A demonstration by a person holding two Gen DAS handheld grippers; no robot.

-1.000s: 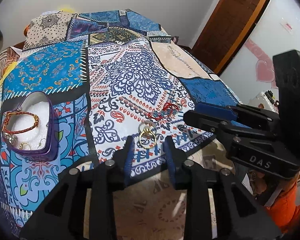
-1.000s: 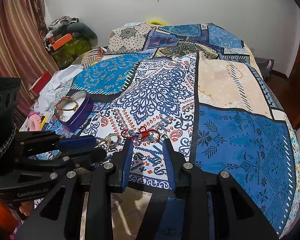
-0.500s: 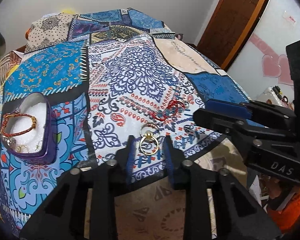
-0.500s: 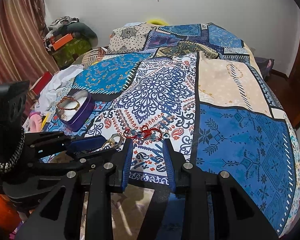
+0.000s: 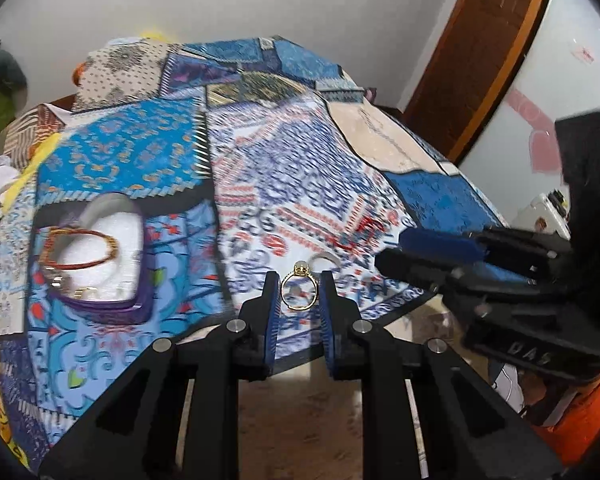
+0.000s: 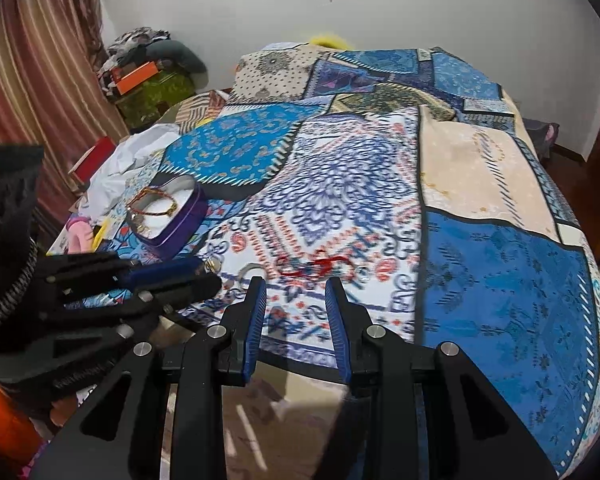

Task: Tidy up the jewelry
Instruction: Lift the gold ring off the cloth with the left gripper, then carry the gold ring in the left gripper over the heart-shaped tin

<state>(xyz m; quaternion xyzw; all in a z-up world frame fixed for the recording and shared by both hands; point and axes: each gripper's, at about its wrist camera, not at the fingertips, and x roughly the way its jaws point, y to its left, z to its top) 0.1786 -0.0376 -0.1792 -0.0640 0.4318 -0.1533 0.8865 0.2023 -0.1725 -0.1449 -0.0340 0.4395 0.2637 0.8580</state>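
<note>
My left gripper is shut on a gold ring with a small pearl and holds it just above the patterned bedspread. A silver ring lies on the cloth just beyond it. A purple heart-shaped box with a white lining sits to the left and holds a red-and-gold bracelet and small pieces. My right gripper is open and empty, with a red beaded bracelet lying just ahead of its fingertips. The box also shows in the right wrist view.
The patchwork bedspread covers the whole bed, whose near edge runs under both grippers. Clothes and boxes are piled by the striped curtain at the left. A wooden door stands at the right.
My left gripper has closed on the gold ring and lifted it off the cloth, leaving the silver ring behind. My right gripper has shifted slightly and stays open.
</note>
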